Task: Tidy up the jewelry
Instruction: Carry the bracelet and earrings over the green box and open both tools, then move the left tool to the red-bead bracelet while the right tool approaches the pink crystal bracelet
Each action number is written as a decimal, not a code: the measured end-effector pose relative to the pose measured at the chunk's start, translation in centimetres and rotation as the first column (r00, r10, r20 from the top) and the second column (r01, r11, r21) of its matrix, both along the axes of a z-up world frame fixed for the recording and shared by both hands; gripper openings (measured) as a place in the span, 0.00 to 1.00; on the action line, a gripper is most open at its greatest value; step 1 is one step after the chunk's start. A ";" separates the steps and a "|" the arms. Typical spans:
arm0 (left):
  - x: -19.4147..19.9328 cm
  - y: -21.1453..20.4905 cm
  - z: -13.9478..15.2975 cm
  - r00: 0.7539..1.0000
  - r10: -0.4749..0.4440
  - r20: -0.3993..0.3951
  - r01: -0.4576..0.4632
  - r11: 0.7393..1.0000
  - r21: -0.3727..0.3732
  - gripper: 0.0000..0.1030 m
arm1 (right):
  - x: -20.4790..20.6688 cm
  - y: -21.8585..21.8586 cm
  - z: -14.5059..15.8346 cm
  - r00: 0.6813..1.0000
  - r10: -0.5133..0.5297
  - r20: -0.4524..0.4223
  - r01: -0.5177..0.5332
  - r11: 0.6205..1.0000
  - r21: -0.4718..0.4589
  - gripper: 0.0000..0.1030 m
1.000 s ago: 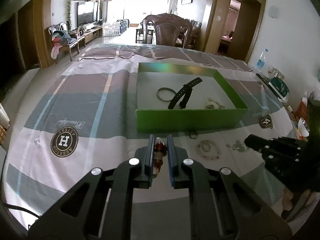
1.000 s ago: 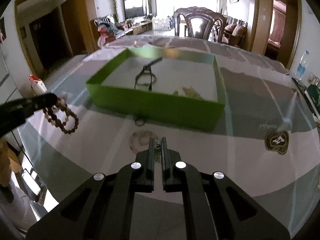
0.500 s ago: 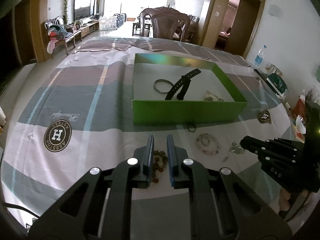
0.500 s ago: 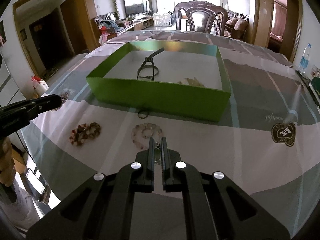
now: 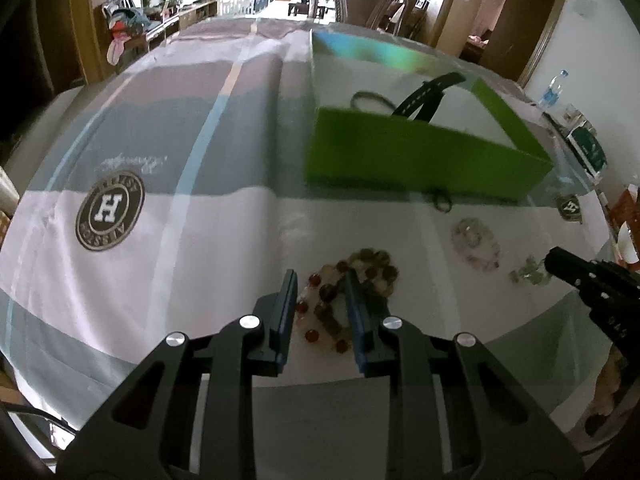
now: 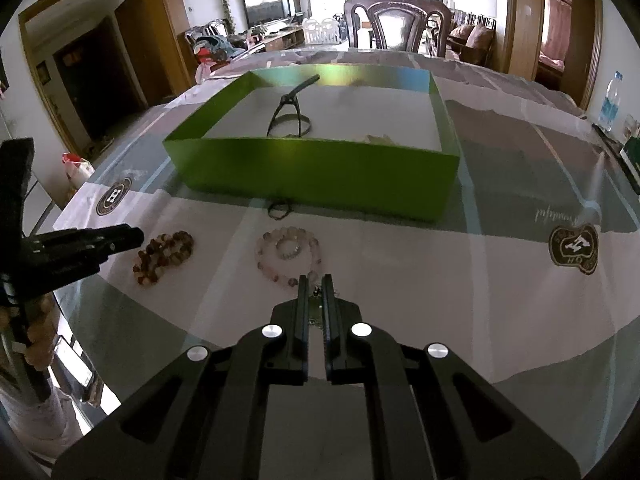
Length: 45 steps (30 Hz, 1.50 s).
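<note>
Left gripper [image 5: 320,300]: jaws stand apart, straddling part of the brown bead bracelet [image 5: 352,280], which lies heaped on the tablecloth [image 5: 160,280]; nothing is clamped. Right gripper [image 6: 316,300]: jaws nearly together with a small pale-green trinket [image 6: 319,295] between them; whether they actually grip it cannot be told. Just ahead of the right gripper lies the pale bead bracelet [image 6: 289,254] with a smaller ring of beads inside its loop, and beyond it a dark hair tie [image 6: 279,209] rests near the front wall of the green box [image 6: 312,176]. Inside the box are a black strap [image 6: 292,104], a thin dark band [image 5: 370,100] and a pale item, indistinct. Judgement: task partly done; four pieces on the cloth remain to be boxed.
</note>
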State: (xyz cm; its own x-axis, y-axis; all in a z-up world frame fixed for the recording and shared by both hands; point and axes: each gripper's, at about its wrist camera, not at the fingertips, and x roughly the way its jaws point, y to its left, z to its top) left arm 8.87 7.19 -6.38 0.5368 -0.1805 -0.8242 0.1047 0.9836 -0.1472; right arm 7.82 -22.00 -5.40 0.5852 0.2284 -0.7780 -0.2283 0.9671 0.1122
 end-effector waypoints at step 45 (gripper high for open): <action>10.4 -5.3 11.5 0.970 -0.055 0.235 0.064 0.998 -0.029 0.31 | 11.6 0.5 7.9 0.987 -0.073 0.142 0.078 0.997 -0.030 0.16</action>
